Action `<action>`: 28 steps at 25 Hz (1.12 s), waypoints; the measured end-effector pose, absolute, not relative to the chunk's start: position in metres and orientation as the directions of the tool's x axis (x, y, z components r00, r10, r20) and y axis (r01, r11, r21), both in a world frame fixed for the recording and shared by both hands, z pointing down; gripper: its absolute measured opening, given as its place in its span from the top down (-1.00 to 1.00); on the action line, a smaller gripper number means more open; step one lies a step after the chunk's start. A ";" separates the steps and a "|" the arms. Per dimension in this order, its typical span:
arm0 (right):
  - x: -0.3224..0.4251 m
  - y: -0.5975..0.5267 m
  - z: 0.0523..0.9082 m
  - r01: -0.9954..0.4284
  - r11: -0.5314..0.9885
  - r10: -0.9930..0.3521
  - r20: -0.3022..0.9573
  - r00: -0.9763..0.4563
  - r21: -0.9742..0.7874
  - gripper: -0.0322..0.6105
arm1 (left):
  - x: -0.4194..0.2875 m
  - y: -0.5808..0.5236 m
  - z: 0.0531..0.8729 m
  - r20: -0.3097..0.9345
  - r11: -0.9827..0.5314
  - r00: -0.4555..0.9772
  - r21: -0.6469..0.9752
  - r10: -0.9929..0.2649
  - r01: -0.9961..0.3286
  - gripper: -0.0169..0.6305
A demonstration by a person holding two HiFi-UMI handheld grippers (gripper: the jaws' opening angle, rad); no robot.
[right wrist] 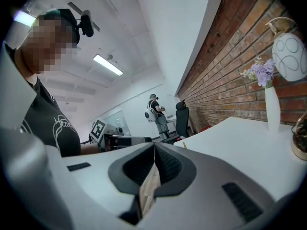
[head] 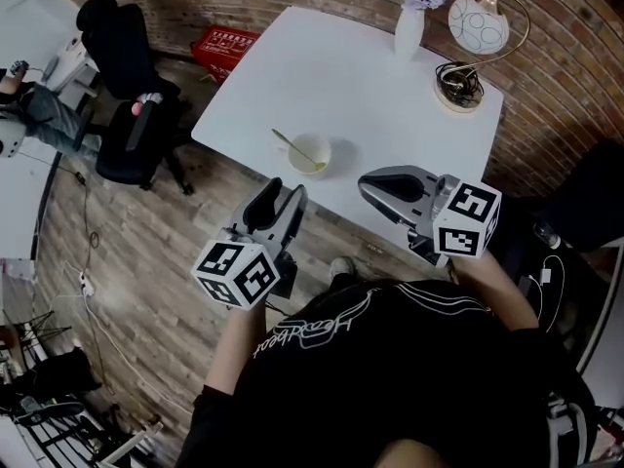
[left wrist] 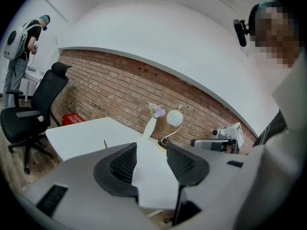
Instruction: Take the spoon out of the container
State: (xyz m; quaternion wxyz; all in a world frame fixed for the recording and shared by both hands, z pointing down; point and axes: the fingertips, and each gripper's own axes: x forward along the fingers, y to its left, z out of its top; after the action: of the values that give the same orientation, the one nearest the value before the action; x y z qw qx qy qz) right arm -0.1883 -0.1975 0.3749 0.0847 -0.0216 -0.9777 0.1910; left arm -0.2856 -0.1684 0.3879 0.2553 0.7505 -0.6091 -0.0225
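Note:
A small pale bowl point(head: 310, 152) stands near the front edge of the white table point(head: 390, 96), and a yellowish spoon point(head: 289, 144) leans in it with its handle pointing up and to the left. My left gripper point(head: 283, 191) hangs just short of the table's front edge, below the bowl. Its jaws are open, with nothing between them point(left wrist: 151, 150). In the left gripper view only the spoon's handle tip point(left wrist: 105, 143) shows above the jaw. My right gripper point(head: 369, 185) is held over the table's front edge to the right of the bowl, shut and empty point(right wrist: 154, 147).
At the table's far side stand a white vase with purple flowers point(head: 410, 22) and a globe lamp on a brass base point(head: 473, 37). A black office chair point(head: 127, 96) and a red crate point(head: 224, 47) sit on the wooden floor to the left. A brick wall runs behind.

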 end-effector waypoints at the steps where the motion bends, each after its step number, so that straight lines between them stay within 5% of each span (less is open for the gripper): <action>1: -0.193 -0.202 0.379 -0.003 0.924 0.064 0.162 -0.985 -0.383 0.91 | -0.294 -0.175 0.395 0.288 -0.126 0.262 0.415 -0.921 -0.901 0.40; 16: -0.229 -0.256 0.427 -0.147 0.881 -0.040 0.240 -0.970 -0.450 0.91 | -0.380 -0.257 0.491 0.411 -0.056 0.286 0.488 -0.866 -0.871 0.33; 28: -0.228 -0.269 0.448 -0.213 0.849 -0.086 0.271 -0.959 -0.484 0.91 | -0.382 -0.288 0.522 0.412 -0.086 0.330 0.509 -0.850 -0.857 0.55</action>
State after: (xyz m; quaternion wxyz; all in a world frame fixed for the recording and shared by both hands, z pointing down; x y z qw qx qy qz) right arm -0.2279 -0.2695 0.4479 0.1203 0.0782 -0.9540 0.2633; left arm -0.3822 -0.2877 0.5216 0.3491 0.7370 -0.5787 0.0051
